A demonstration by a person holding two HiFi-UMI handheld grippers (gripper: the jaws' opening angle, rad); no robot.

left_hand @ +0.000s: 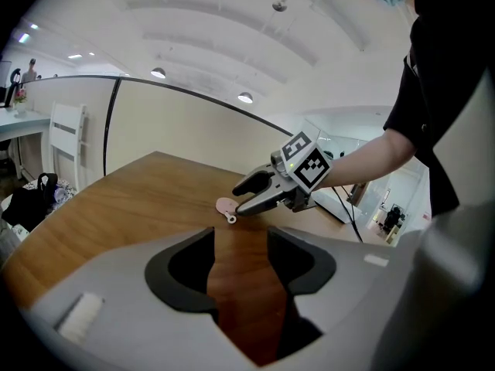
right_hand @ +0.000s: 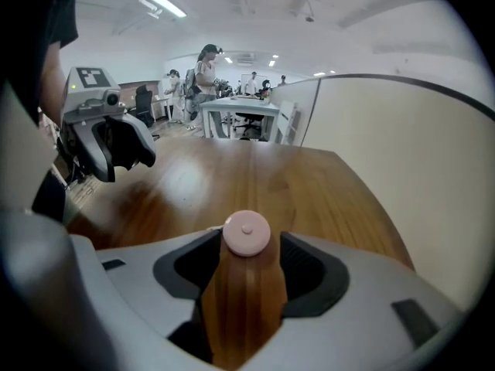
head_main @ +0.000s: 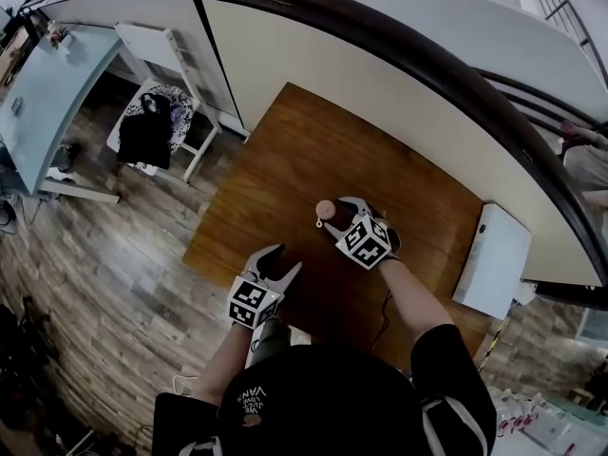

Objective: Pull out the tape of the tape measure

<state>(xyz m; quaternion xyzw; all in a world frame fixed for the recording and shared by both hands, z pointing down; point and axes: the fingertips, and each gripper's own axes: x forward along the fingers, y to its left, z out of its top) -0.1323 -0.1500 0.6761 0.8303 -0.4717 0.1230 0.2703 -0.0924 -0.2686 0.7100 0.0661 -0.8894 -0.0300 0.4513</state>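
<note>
On the smooth, wood-grained brown bench (head_main: pixel 285 150) we hold both grey claws. The left claw (head_main: pixel 285 258) hovers with its curved jaws apart and only bare wood showing between them. The right claw (left_hand: pixel 241 200) is likewise spread (nothing pinched), its tips either side of the tape measure (right_hand: pixel 247 233), a small round pink disc lying on the wood with a tiny ring tab (head_main: pixel 319 223) at its edge.

My head camera looks steeply down on the table (head_main: pixel 285 160) from well above. My left camera rides low, facing across the wood at my right gripper (left_hand: pixel 240 199). My right camera looks back toward my left gripper (right_hand: pixel 126 159), both close over that same tabletop.
</note>
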